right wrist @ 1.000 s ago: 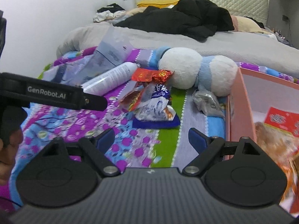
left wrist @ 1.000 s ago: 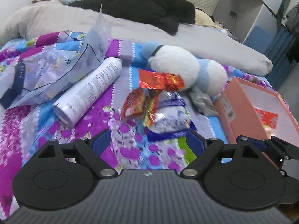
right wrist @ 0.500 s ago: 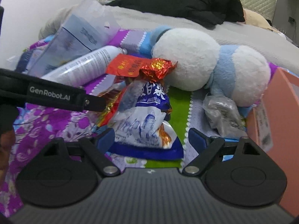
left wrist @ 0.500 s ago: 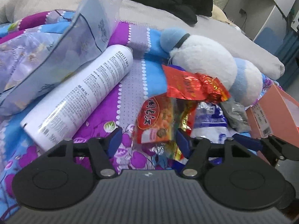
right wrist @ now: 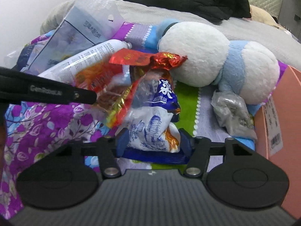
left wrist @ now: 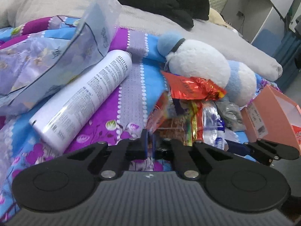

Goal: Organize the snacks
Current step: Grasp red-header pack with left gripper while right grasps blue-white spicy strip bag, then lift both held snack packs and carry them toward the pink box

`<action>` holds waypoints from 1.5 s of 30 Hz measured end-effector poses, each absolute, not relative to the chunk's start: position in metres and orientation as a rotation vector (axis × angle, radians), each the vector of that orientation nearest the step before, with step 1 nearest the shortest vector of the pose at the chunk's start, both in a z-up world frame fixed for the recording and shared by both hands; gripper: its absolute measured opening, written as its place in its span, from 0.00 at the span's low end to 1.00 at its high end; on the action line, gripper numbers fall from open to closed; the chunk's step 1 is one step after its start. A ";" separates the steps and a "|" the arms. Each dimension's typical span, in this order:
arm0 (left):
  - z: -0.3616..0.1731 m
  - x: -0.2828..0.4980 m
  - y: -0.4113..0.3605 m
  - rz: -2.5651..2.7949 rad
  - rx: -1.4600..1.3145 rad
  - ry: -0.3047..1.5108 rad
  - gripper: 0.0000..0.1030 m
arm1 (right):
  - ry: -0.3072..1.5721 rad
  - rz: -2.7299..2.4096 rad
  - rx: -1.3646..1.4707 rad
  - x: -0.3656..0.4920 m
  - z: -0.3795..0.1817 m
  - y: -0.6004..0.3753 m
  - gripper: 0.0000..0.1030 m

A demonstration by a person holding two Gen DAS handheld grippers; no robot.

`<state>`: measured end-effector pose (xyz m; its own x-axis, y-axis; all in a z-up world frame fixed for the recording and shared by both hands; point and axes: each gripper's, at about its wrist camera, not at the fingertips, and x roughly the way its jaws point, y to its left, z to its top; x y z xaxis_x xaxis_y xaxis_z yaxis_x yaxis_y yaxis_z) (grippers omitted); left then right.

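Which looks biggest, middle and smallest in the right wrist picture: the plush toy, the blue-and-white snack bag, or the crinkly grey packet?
1. plush toy, clearly biggest.
2. blue-and-white snack bag, though it is nearest the camera, so that is unsure.
3. crinkly grey packet, smallest.

Left gripper (left wrist: 149,146) fingers pinched nearly together; right gripper (right wrist: 153,141) fingers half spread and closing.
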<state>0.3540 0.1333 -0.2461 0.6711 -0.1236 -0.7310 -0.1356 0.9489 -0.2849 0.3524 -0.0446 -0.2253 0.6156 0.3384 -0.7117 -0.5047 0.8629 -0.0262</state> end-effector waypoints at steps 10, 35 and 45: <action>-0.214 0.283 0.120 0.017 -0.392 0.821 0.04 | 0.808 0.494 -0.202 0.309 -0.202 -0.068 0.47; -0.207 0.122 0.062 0.025 -0.349 0.929 0.05 | 0.900 0.479 -0.166 0.152 -0.190 -0.158 0.44; -0.212 0.119 0.051 -0.016 -0.277 0.971 0.81 | 0.917 0.441 -0.077 0.147 -0.196 -0.185 0.65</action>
